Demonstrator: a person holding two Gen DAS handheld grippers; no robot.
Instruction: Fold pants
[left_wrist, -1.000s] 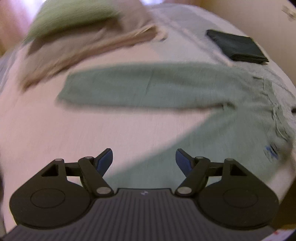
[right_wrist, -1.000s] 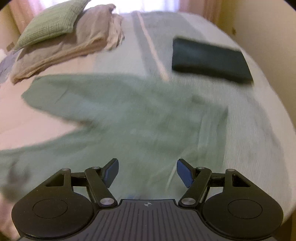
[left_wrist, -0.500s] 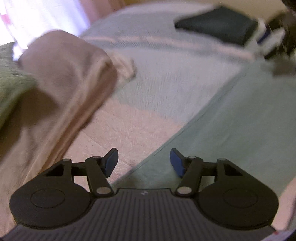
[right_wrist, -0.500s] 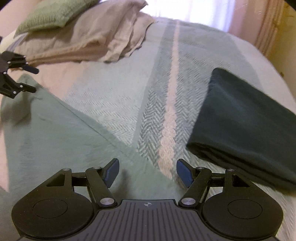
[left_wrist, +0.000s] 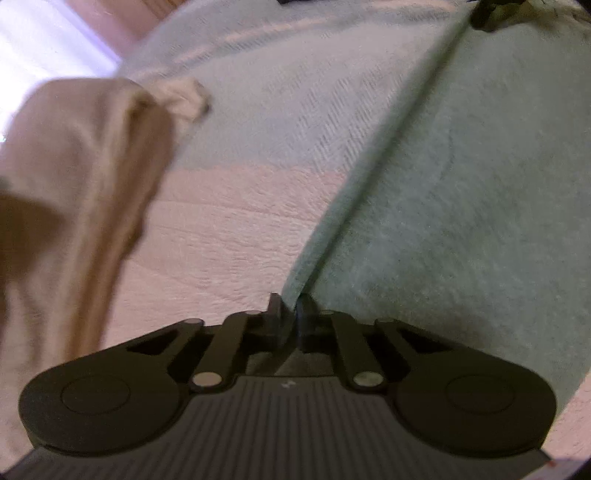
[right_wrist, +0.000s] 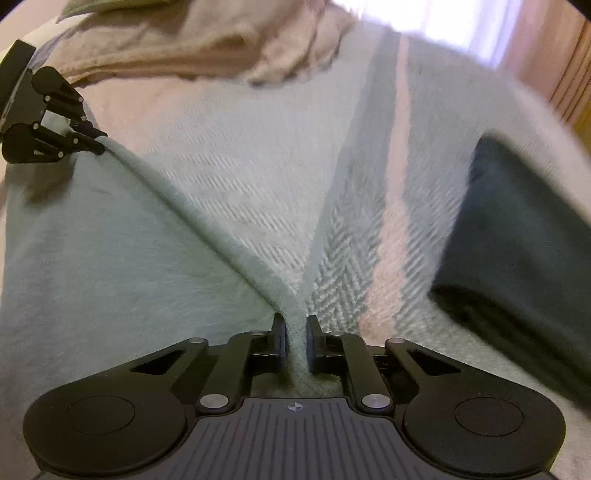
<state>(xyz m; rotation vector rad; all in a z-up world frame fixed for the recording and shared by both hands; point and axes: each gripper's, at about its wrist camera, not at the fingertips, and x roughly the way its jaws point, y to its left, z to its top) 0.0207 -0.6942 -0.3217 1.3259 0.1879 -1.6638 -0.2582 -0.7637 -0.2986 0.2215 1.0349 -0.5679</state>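
2 grippers are down on the same edge of the green pants (right_wrist: 110, 266), which lie spread flat on the striped bedspread (right_wrist: 266, 177). Left gripper (left_wrist: 290, 310): jaws have just been closing and now pinch the pants edge, the fabric rising in a thin ridge between the pads. Right gripper (right_wrist: 295, 332): jaws have likewise just been closing and now clamp a thicker fold of the same edge, with cloth bunched between the fingers (right_wrist: 279, 338).

In the right wrist view the left gripper (right_wrist: 98, 146) shows at the far left, its tips on the pants edge, well apart from the right gripper along that hem. The edge runs in a taut diagonal line between the 2 grip points. In the left wrist view a dark shape at the far end of that edge is too blurred to identify.

1 folded dark garment (right_wrist: 524, 236) lies on the bedspread to the right of the pants, apart from them. Beige pillows (right_wrist: 192, 40) sit at the head of the bed, beyond the pants and not touching them. Both views are slightly blurred.
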